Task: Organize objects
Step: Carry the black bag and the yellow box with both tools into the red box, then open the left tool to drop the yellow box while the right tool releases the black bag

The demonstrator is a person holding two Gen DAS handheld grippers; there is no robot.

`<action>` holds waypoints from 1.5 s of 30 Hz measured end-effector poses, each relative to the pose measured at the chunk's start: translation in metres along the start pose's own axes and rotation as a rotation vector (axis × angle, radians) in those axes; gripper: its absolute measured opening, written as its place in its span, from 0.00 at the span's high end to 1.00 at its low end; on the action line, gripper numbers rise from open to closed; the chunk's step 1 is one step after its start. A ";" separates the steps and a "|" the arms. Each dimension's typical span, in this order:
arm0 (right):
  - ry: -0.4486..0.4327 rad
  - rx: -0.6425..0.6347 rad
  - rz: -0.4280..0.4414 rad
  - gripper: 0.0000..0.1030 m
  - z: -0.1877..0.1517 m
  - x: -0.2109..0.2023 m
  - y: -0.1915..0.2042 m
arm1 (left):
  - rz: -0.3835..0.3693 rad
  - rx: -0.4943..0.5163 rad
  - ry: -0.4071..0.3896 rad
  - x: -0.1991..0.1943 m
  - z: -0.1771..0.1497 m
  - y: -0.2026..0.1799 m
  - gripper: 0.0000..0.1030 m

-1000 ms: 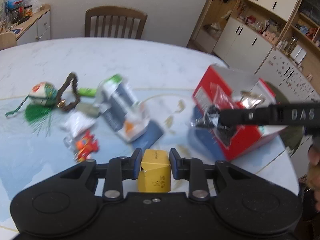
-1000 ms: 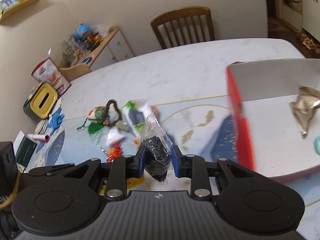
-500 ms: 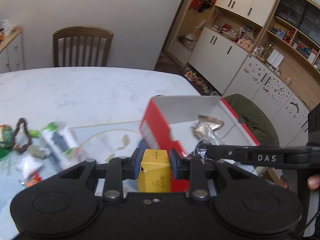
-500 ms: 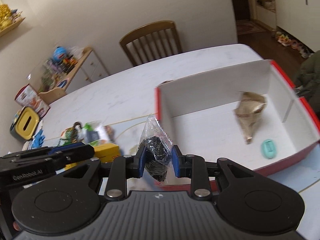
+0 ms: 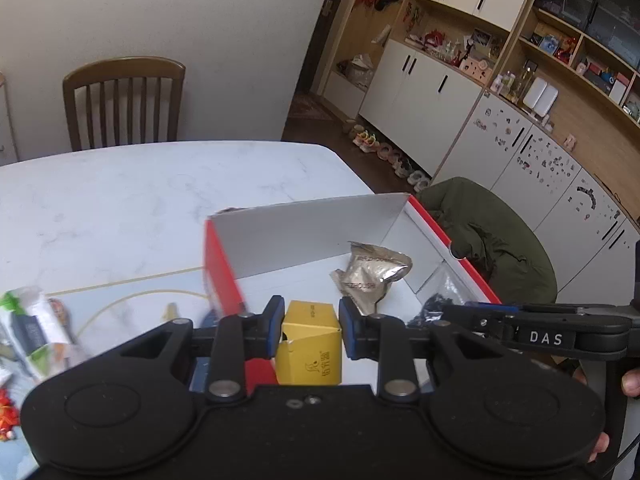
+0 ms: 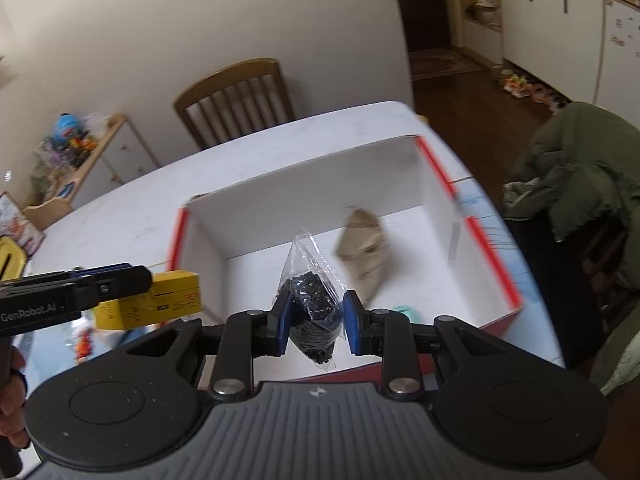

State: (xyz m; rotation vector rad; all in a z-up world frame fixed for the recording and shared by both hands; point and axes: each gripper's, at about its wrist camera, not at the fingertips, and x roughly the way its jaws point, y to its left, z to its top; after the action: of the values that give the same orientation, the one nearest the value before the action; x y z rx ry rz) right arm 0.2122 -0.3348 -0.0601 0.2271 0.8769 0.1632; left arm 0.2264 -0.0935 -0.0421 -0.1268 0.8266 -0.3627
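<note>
My left gripper [image 5: 308,328] is shut on a small yellow carton [image 5: 310,346], held above the near left corner of the red box [image 5: 304,228]. The same carton [image 6: 160,302] shows at the left in the right wrist view. My right gripper [image 6: 314,322] is shut on a clear bag of small black pieces [image 6: 314,308], over the near side of the red box [image 6: 304,184] with its white inside. A crumpled tan foil pouch [image 5: 370,276] lies on the box floor, along with a small teal item [image 6: 406,312] partly hidden behind the right finger.
Loose packets [image 5: 32,326] and small red bits [image 5: 8,416] lie on the marble table [image 5: 120,200] left of the box. A wooden chair [image 5: 122,104] stands at the far side. A green coat [image 6: 580,168] hangs over a chair on the right, beyond the table edge.
Both grippers have swung right, from over the scattered items to above the red box, each keeping its load. The right gripper has come further over the box's near side.
</note>
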 end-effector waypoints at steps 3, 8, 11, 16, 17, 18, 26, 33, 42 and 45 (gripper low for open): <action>0.007 -0.003 -0.017 0.74 0.006 0.008 -0.016 | 0.016 0.022 0.010 0.017 0.005 -0.010 0.73; 0.034 -0.057 -0.057 0.74 0.013 0.029 -0.032 | 0.041 0.021 0.040 0.048 0.018 -0.020 0.73; 0.054 -0.090 -0.081 0.74 0.016 0.044 -0.037 | 0.061 0.027 0.060 0.070 0.024 -0.025 0.73; 0.097 -0.182 -0.102 0.74 0.018 0.067 -0.038 | 0.094 0.012 0.106 0.103 0.028 -0.027 0.73; 0.108 -0.192 -0.105 0.74 0.018 0.072 -0.038 | 0.097 0.005 0.115 0.108 0.028 -0.027 0.73; 0.121 -0.199 -0.104 0.74 0.018 0.077 -0.039 | 0.101 0.001 0.123 0.113 0.029 -0.028 0.73; 0.181 -0.255 -0.100 0.74 0.019 0.103 -0.039 | 0.120 -0.024 0.144 0.141 0.033 -0.034 0.73; 0.198 -0.282 -0.084 0.74 0.023 0.113 -0.040 | 0.129 -0.067 0.118 0.155 0.034 -0.031 0.73; 0.204 -0.298 -0.065 0.74 0.028 0.118 -0.041 | 0.145 -0.074 0.147 0.161 0.026 -0.034 0.73; 0.196 -0.308 -0.056 0.74 0.027 0.116 -0.041 | 0.139 -0.080 0.187 0.162 0.020 -0.034 0.72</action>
State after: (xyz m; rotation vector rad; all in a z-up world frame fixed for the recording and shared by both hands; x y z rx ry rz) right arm 0.3079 -0.3504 -0.1399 -0.1030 1.0380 0.2683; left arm 0.3321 -0.1846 -0.1328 -0.1102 1.0297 -0.2120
